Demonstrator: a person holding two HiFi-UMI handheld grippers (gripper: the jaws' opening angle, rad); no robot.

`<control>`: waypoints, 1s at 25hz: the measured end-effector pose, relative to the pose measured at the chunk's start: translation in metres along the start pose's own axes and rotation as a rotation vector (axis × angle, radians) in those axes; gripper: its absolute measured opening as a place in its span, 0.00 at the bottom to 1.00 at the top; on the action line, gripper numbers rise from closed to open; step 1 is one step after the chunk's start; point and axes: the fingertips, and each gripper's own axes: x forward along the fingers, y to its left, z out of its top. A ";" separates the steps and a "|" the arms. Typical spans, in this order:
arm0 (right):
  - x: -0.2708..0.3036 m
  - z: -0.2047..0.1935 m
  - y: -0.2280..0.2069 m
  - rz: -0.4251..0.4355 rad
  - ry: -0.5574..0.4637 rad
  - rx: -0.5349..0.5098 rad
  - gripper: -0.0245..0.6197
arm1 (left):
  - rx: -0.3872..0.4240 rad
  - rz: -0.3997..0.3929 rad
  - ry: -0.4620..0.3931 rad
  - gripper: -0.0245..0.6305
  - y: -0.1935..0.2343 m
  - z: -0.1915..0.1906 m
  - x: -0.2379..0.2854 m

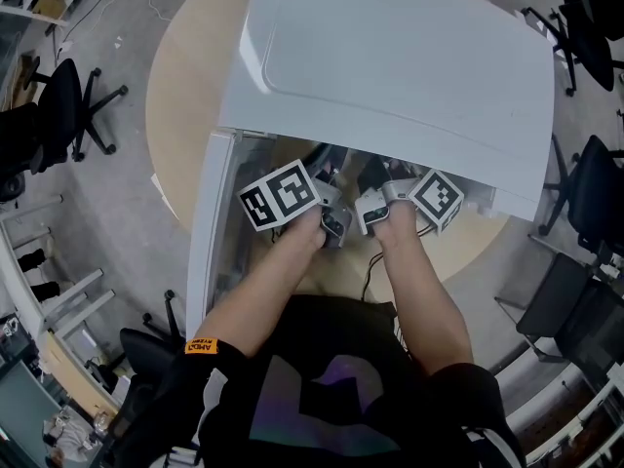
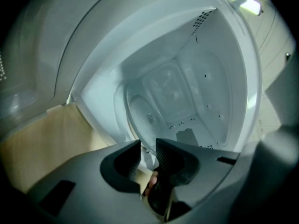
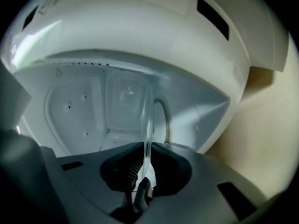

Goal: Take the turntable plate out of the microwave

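Observation:
The white microwave (image 1: 390, 66) stands on a round wooden table (image 1: 185, 76) with its door (image 1: 208, 232) swung open to the left. The glass turntable plate (image 2: 145, 112) lies inside the cavity. In the right gripper view the plate (image 3: 148, 120) shows edge-on, and my right gripper (image 3: 146, 155) is shut on its near rim. My left gripper (image 2: 148, 149) is at the cavity mouth with its jaws a little apart, and the plate's rim reaches into the gap. In the head view both grippers, left (image 1: 331, 214) and right (image 1: 375, 208), reach into the opening, their tips hidden under the microwave's top.
The white cavity walls (image 2: 210, 78) close in round the plate. The open door stands just left of my left arm. Black office chairs are on the floor at the left (image 1: 58, 105) and right (image 1: 595, 193) of the table.

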 end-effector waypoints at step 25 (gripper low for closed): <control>-0.014 0.007 0.024 0.117 -0.080 0.037 0.11 | -0.045 -0.010 -0.081 0.24 0.001 0.023 0.003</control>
